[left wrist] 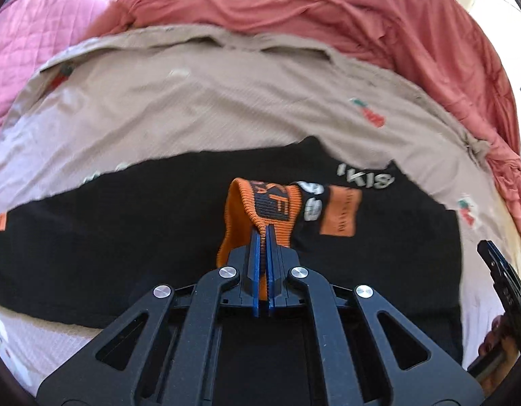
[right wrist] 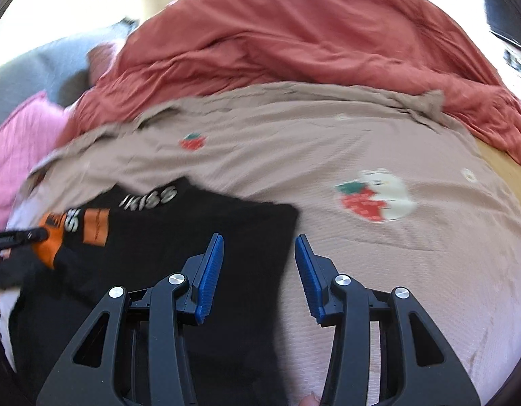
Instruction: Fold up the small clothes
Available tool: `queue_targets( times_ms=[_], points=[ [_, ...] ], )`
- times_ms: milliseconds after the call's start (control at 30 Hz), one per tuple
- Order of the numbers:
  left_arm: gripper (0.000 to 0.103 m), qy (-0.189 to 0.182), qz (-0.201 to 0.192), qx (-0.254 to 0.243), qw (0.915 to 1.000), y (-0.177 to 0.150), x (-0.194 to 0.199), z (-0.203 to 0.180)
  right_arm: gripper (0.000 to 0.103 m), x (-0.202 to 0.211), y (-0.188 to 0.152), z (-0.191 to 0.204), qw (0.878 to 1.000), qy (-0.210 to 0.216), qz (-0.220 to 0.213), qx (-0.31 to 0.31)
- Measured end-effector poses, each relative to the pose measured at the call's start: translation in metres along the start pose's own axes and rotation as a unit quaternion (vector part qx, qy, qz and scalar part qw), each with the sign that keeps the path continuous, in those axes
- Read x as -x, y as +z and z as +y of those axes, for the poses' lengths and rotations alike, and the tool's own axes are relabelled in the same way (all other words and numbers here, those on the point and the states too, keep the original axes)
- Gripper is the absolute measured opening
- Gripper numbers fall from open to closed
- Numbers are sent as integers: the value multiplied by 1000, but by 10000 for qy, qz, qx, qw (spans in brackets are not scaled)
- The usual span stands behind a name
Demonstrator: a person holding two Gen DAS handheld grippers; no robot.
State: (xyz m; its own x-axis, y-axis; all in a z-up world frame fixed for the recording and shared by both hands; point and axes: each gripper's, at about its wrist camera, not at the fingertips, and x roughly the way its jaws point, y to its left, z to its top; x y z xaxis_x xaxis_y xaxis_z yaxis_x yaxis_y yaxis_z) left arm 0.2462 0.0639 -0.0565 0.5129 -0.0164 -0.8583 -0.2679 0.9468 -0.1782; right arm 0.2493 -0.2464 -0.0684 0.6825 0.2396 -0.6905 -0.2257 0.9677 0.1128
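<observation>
A small black garment (left wrist: 108,230) with white lettering and an orange patch lies spread on the beige sheet. My left gripper (left wrist: 264,228) is shut on its orange ribbed band (left wrist: 260,199) and holds that band lifted over the black cloth. In the right wrist view the same garment (right wrist: 179,237) lies at the lower left, with the left gripper (right wrist: 23,235) coming in from the left edge, still pinching the orange band (right wrist: 52,237). My right gripper (right wrist: 258,240) stands open above the garment's right edge, nothing between its blue pads (right wrist: 211,270).
The beige sheet (right wrist: 328,155) with strawberry prints covers the bed. A crumpled red blanket (right wrist: 294,34) is heaped along the far side and a pink quilted pillow (left wrist: 33,34) lies at the far left. The right gripper (left wrist: 503,277), held by a hand, shows at the left view's right edge.
</observation>
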Motion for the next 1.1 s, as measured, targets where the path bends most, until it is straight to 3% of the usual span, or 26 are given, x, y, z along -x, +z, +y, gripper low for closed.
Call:
queue_targets(
  times_ms=[200,333,400,567,700,833,967,1100],
  points=[
    [3,166,165,-114,9997,-3,-16,11,42,-25,-14,27,9970,294,567,440],
    [5,512,215,-207,9982,-8,-21,19,39,-47,-25,22,9920,54,1174,456],
    [4,635,33,-137,9979,-11,-7,24,39,-46,-24,24,9918,6,1176,504],
    [4,278,-368,-454,9979,-21,30,2,43,-31,-22,34,9938,252,967,484],
    [5,30,-107,-845,9964,-26,20,-28,43,-20,-23,47,9926,586,892,575],
    [5,194,274,-1053,9939,-38,-8,-43,43,-24,-29,54,9903,565,1058,704],
    [5,295,232,-1163,9925,-40,-20,-43,44,-35,-34,48,9884,320,1302,707],
    [5,227,268,-1069,9936,-37,-27,-38,45,-37,-36,43,9890,405,1324,527]
  ],
)
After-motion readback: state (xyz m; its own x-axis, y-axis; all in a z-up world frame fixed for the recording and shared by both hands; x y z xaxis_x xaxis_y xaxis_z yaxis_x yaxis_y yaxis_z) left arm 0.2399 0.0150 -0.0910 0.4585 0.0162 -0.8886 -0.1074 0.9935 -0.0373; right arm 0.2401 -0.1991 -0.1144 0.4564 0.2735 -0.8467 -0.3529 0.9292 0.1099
